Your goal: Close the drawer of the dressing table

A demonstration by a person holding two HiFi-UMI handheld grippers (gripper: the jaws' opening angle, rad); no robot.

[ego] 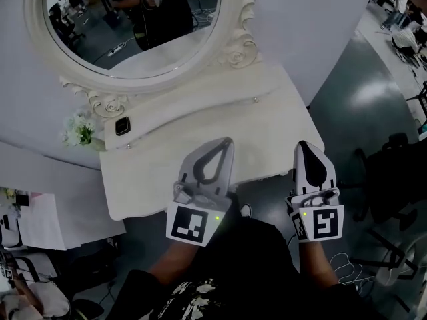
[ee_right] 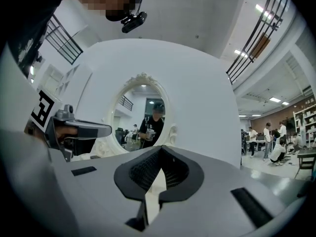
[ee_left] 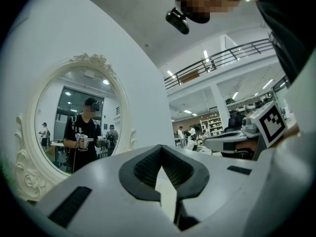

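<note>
The white dressing table [ego: 167, 172] stands below me, with an oval mirror [ego: 133, 25] in a carved frame behind it. A low raised tier under the mirror carries two small knobs [ego: 255, 99]. No drawer sticks out past the table's front edge in the head view. My left gripper [ego: 227, 143] hangs over the front middle of the tabletop, shut and empty. My right gripper [ego: 303, 145] hovers at the table's right front corner, also shut and empty. Both point level toward the mirror [ee_left: 74, 127], which shows again in the right gripper view [ee_right: 143, 117]. The left jaws [ee_left: 161, 149] and the right jaws [ee_right: 160, 150] meet at their tips.
A small dark square object [ego: 122, 126] and a bunch of white flowers [ego: 80, 131] sit at the table's back left. A white desk [ego: 40, 219] stands to the left and a black office chair [ego: 393, 172] to the right. A white wall panel rises behind the mirror.
</note>
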